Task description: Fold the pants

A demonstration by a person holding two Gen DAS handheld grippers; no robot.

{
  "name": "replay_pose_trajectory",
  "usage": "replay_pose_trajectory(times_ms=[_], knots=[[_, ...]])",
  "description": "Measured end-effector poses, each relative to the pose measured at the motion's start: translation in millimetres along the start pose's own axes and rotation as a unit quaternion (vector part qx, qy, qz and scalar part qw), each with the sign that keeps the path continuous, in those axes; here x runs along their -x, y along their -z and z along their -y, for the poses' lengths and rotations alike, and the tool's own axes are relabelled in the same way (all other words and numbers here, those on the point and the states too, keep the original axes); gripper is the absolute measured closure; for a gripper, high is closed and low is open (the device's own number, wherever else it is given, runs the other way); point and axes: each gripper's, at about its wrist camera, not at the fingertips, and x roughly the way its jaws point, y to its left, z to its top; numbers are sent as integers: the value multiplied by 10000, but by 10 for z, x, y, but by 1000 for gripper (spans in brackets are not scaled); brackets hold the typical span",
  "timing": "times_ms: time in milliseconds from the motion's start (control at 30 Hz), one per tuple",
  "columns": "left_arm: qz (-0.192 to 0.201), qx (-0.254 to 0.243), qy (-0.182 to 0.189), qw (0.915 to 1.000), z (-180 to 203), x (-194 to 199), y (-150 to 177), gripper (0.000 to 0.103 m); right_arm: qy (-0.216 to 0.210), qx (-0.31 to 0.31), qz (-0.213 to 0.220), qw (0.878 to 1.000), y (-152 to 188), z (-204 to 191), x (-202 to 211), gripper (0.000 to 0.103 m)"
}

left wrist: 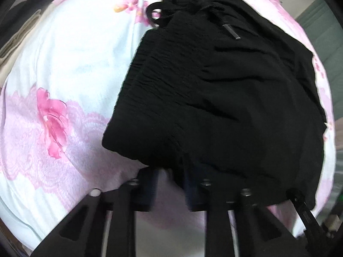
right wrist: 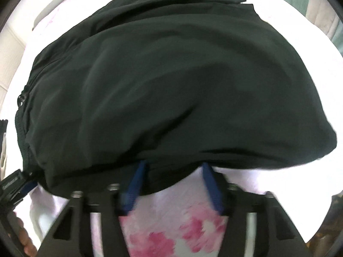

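Observation:
The black pants [left wrist: 214, 98] lie folded into a thick bundle on a floral bedsheet [left wrist: 53, 68], with the gathered waistband and a drawstring [left wrist: 230, 31] showing. My left gripper [left wrist: 171, 171] is open, its fingertips slid under the bundle's near edge. In the right wrist view the pants [right wrist: 171, 81] fill the frame. My right gripper [right wrist: 174, 167] is open, its blue pads [right wrist: 137, 184] spread apart and the tips tucked under the near hem. The other gripper shows at the left edge [right wrist: 12, 184].
The white and pink floral sheet [right wrist: 171, 231] covers the bed. Dark and beige fabric [left wrist: 23, 21] lies at the far left of the left wrist view. A green wall [left wrist: 317, 21] shows beyond the bed's right edge.

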Motion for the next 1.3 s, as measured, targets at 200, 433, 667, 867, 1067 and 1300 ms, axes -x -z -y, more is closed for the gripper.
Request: replay_pose_trajectory(times_ms=[200, 433, 667, 867, 1067, 1300], knots=[[330, -365, -40, 9988, 91, 617, 91, 90, -28, 136, 89, 9999, -129, 23, 409, 96], [662, -865, -314, 9935, 241, 1296, 190, 94, -160, 562, 558, 9967, -191, -110, 1374, 98], [421, -767, -524, 9948, 219, 1511, 304, 94, -480, 653, 505, 9954, -464, -45, 1687, 99], [713, -530, -573, 9944, 574, 1699, -44, 94, -604, 753, 845, 9917, -985, 18, 1854, 99], [1166, -409, -623, 9904, 816, 1709, -692, 94, -665, 938, 1398, 9835, -1501, -191, 2013, 99], [1363, -150, -741, 9878, 910, 1451, -1556, 94, -777, 1197, 1684, 9753, -2439, -641, 1634, 99]])
